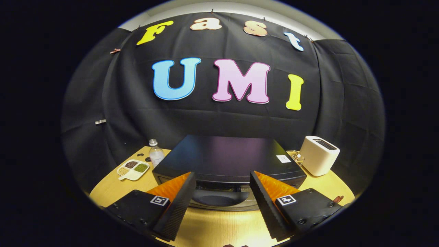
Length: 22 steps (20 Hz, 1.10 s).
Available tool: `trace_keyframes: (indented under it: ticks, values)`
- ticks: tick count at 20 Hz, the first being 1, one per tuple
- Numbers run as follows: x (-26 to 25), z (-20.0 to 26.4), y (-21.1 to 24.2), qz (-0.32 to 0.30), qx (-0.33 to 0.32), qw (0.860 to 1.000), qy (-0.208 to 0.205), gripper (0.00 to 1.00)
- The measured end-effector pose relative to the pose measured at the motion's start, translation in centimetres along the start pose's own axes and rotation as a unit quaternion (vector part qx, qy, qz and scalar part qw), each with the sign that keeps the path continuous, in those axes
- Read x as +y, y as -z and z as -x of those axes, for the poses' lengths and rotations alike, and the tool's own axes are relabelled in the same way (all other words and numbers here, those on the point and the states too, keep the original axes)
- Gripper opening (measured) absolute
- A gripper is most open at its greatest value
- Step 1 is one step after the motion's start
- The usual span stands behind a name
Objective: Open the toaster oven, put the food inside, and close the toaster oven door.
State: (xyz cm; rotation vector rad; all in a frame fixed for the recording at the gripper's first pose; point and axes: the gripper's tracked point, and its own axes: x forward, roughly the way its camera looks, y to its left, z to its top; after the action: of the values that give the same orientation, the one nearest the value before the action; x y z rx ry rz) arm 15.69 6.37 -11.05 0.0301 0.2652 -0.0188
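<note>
Toaster oven (228, 159) sits dead ahead of the gripper (223, 192) on a wooden table (219, 226), its long side running across the view.

Fingers spread wide and holding nothing, they flank the oven's front handle (219, 198). Left of the oven, a divided dish (133, 169) holds portions of grains; a bottle (156, 153) stands behind it, a white toaster (319, 155) to the right.

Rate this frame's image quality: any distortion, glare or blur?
Gripper view: strong fisheye bending of the wooden table edge; soft purple sheen on the toaster oven top; focus sharp overall; open claw fingers stand apart before the oven, holding nothing.
</note>
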Motion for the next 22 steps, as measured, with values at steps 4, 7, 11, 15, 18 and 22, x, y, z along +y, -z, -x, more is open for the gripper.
trace_keyframes:
  ticks: [4, 7, 11, 15, 18, 22]
  values:
    - [0.7, -1.9, 1.9, 0.001, 0.022, 1.0, 0.001, 0.98]
    - [0.8, -1.9, 2.8, 0.001, 0.021, 1.0, 0.008, 0.98]
    - [1.0, -2.1, 3.2, -0.019, 0.024, 0.999, 0.012, 0.96]
    - [1.0, -1.4, 3.6, -0.023, 0.024, 0.999, 0.006, 0.97]
    - [1.0, -0.3, 4.4, -0.024, 0.034, 0.999, -0.003, 0.97]
    - [1.0, 1.5, 5.4, -0.023, 0.035, 0.999, -0.001, 0.97]
